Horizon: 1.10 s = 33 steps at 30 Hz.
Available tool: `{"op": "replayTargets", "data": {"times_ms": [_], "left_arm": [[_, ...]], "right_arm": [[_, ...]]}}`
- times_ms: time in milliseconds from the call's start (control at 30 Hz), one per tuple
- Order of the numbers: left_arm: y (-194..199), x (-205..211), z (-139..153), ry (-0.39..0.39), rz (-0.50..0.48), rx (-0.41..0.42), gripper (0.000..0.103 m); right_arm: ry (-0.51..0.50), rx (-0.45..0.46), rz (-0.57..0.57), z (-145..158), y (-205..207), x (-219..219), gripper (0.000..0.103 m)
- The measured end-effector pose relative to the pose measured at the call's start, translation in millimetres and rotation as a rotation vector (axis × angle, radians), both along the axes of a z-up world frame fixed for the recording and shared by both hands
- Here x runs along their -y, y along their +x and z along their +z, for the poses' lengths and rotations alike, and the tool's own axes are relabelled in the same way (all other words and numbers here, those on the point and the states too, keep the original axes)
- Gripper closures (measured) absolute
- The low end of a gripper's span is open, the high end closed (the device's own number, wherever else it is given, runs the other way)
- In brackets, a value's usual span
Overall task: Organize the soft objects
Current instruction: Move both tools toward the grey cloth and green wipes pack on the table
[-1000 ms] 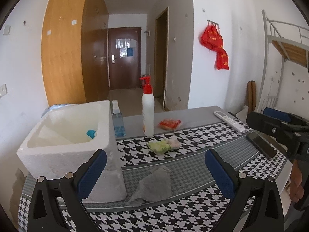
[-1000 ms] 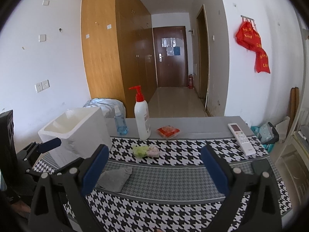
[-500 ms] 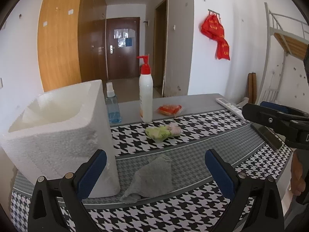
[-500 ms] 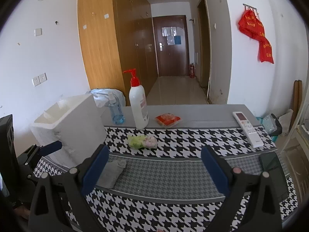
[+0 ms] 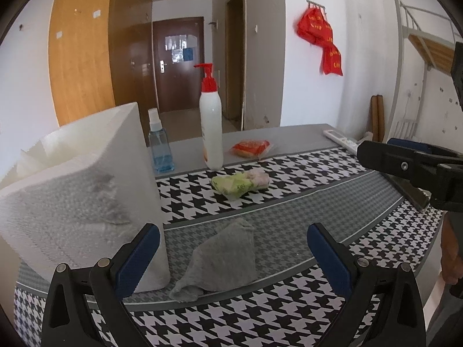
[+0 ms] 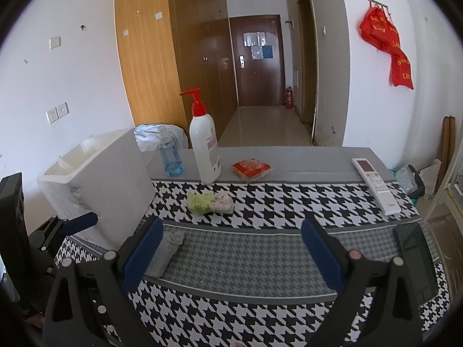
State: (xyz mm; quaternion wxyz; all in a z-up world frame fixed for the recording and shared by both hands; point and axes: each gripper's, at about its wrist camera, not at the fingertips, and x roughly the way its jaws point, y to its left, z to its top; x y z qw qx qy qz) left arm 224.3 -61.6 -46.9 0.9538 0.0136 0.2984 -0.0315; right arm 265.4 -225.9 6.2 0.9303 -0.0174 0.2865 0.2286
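A grey cloth lies crumpled on the houndstooth table mat, just ahead of my left gripper, which is open and empty. In the right wrist view the cloth is partly hidden behind my left finger. A green and pink soft packet lies mid-table. An orange packet lies farther back. A white foam box stands at the left. My right gripper is open and empty above the mat.
A white pump bottle and a blue spray bottle stand behind the packets. A white remote and a dark phone lie at the right. The table edge is near on the right.
Both grippers have lowered and come closer to the table. The foam box interior is no longer visible from the left wrist. Both stay open.
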Motion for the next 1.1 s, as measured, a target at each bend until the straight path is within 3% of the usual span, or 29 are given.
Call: {"op": "replayTargets", "data": {"times_ms": [600,1100], "left_arm": [[31,9,-31,0.063,0.031,-0.088,0.001],[47,9,-52,0.070,0.043,-0.177,0.013]], "right_arm": [[-0.049,-0.053,0.124,-11,35,-9,0.005],[-0.077,-0.113,0.170,-29,57,-23,0.005]]}}
